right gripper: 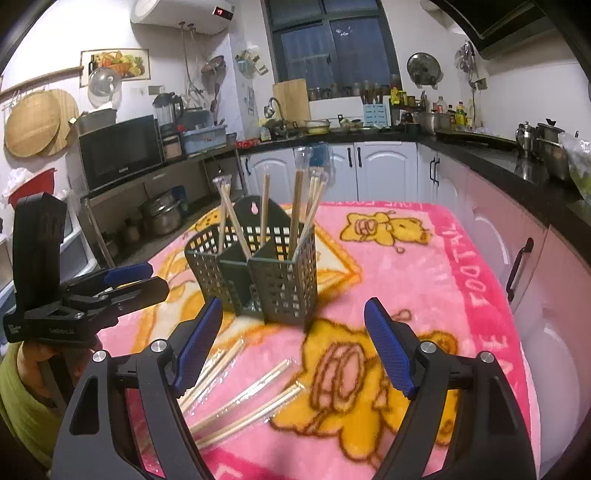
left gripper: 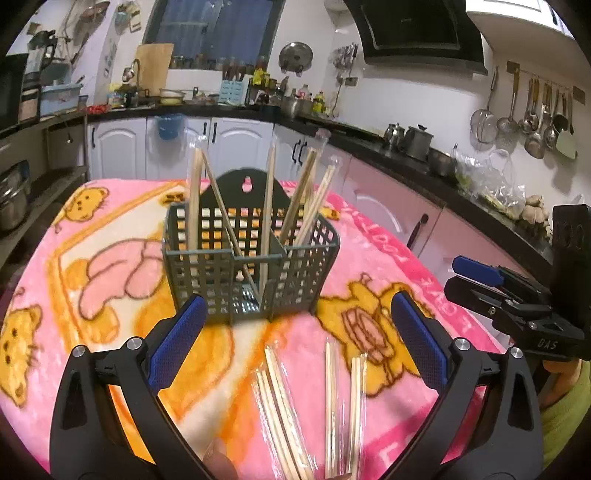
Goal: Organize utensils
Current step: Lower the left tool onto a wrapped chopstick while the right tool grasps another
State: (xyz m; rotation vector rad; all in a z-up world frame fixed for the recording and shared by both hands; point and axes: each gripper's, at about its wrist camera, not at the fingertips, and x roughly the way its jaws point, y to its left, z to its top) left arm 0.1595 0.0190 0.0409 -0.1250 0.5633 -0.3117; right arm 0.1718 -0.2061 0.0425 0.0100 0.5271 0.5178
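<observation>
Both tongs, left tongs [left gripper: 297,341] and right tongs [right gripper: 293,345], are held wide open, empty, above wrapped chopsticks [right gripper: 243,402] left near the holder [left gripper: 251,258] for pickup, probably.

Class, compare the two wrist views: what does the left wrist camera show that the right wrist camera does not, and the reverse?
Only the left wrist view shows the ladles hanging on the wall and the right gripper seen from the side. Only the right wrist view shows the microwave, the water heater and the left gripper from the side. Both show the basket holding wrapped chopsticks, loose chopsticks on the pink blanket, and the window.
</observation>
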